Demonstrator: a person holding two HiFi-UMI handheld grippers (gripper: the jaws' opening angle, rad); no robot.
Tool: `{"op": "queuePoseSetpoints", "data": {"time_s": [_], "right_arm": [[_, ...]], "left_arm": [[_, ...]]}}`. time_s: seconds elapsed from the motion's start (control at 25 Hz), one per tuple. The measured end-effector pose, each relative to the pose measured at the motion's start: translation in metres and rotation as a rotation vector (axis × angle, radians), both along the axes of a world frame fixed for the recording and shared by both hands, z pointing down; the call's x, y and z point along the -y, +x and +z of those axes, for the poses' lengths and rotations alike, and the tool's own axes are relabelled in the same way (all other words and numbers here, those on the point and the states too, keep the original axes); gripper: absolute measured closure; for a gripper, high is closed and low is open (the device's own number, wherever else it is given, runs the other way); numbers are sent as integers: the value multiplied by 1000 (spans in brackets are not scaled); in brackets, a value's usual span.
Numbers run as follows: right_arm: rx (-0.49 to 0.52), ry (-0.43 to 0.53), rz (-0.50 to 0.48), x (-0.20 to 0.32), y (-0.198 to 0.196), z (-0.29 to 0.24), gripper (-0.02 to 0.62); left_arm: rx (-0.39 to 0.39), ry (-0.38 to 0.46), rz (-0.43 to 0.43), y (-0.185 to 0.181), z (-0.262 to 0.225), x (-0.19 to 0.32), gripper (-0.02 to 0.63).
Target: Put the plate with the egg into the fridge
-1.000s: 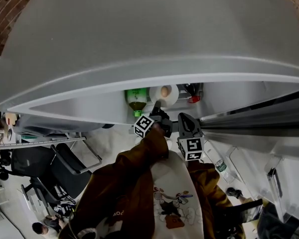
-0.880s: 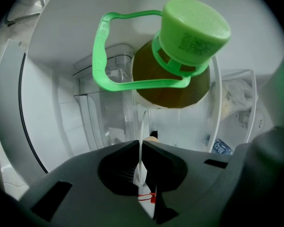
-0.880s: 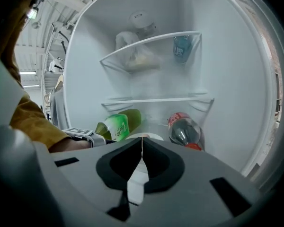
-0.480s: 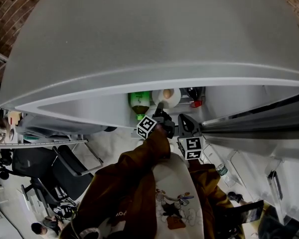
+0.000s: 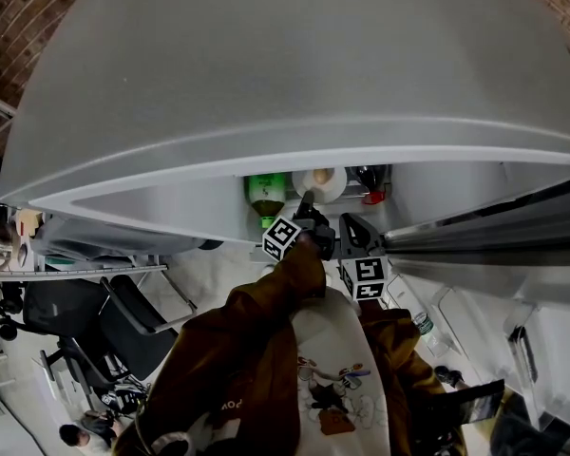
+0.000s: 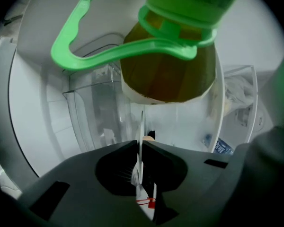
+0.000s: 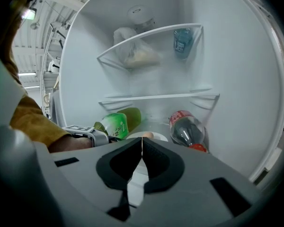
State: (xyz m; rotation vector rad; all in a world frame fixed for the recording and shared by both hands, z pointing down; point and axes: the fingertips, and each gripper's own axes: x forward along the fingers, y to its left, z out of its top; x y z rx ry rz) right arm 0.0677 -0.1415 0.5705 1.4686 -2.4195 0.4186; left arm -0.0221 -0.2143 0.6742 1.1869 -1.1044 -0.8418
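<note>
A white plate (image 5: 325,186) with an egg (image 5: 318,177) on it sits low inside the open fridge (image 5: 285,84), between a green bottle (image 5: 264,194) and a dark bottle with a red cap (image 5: 369,179). My left gripper (image 5: 304,218) is shut on the plate's near rim. In the left gripper view that gripper (image 6: 141,143) pinches the plate's thin rim (image 6: 141,126) edge-on, under the green bottle (image 6: 170,56). My right gripper (image 5: 351,231) hangs shut and empty just outside the fridge. In the right gripper view it (image 7: 142,145) faces the plate (image 7: 156,136) and the egg (image 7: 146,135).
In the right gripper view the green bottle (image 7: 116,123) lies left of the plate and the dark bottle (image 7: 187,129) right of it. A glass shelf (image 7: 156,98) is above them. A higher shelf holds a plastic bag (image 7: 135,53) and a blue-labelled bottle (image 7: 182,40). The fridge door (image 5: 484,231) stands open at the right.
The left gripper and the plate have edged slightly right and deeper into the fridge. The right gripper has hardly moved.
</note>
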Motion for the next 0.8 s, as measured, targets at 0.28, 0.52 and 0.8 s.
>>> {"op": "queuePoseSetpoints", "data": {"time_s": [0.28,0.52,0.8], "right_arm": [[3,-9,0,-4,2,1,591],[15,-10,2,-10,0,1,591],[23,-16,-2,-15,-1,3,590]], "left_arm": [[19,-16,12,0,1,-4,588],[29,-28,12,-3,1,-9,586],[27,-26,34,1,0,-14,532]]}}
